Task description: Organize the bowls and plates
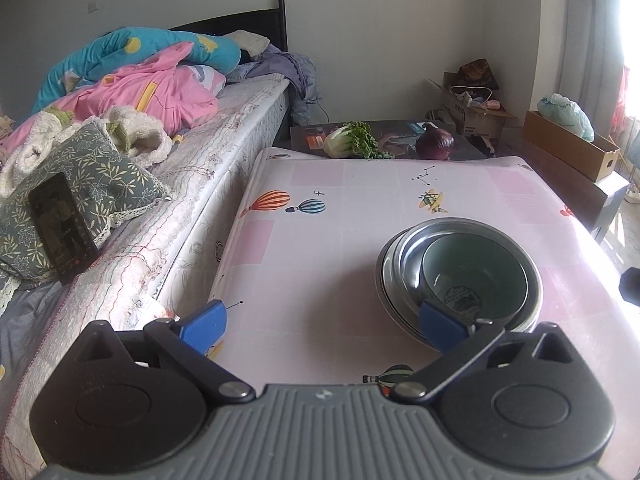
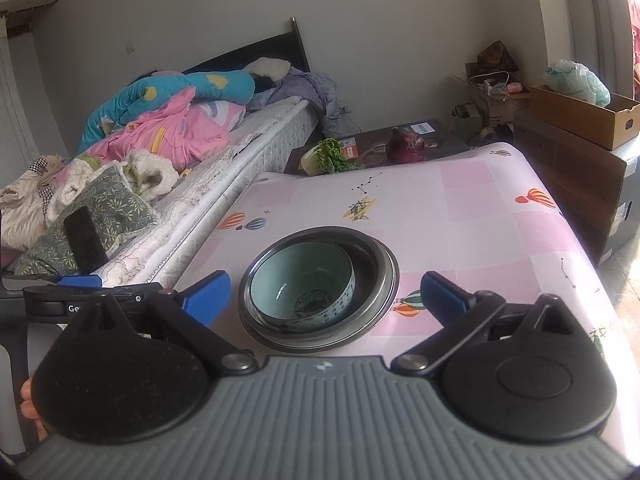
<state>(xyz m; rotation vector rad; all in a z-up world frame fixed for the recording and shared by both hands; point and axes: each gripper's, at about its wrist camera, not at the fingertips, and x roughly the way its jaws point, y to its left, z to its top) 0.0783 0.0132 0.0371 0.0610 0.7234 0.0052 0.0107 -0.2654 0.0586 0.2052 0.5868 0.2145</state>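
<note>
A pale green ceramic bowl sits nested in a stack of steel bowls and plates on the pink-clothed table. My left gripper is open and empty, just left of the stack; its right finger overlaps the stack's near rim in the view. My right gripper is open and empty, above the stack's near side, fingers either side. The left gripper's body shows at the right wrist view's left edge.
A bed with quilts, a pillow and a phone borders the table's left side. Beyond the far edge lie a cabbage and a red onion on a dark board. Cardboard boxes stand at the right.
</note>
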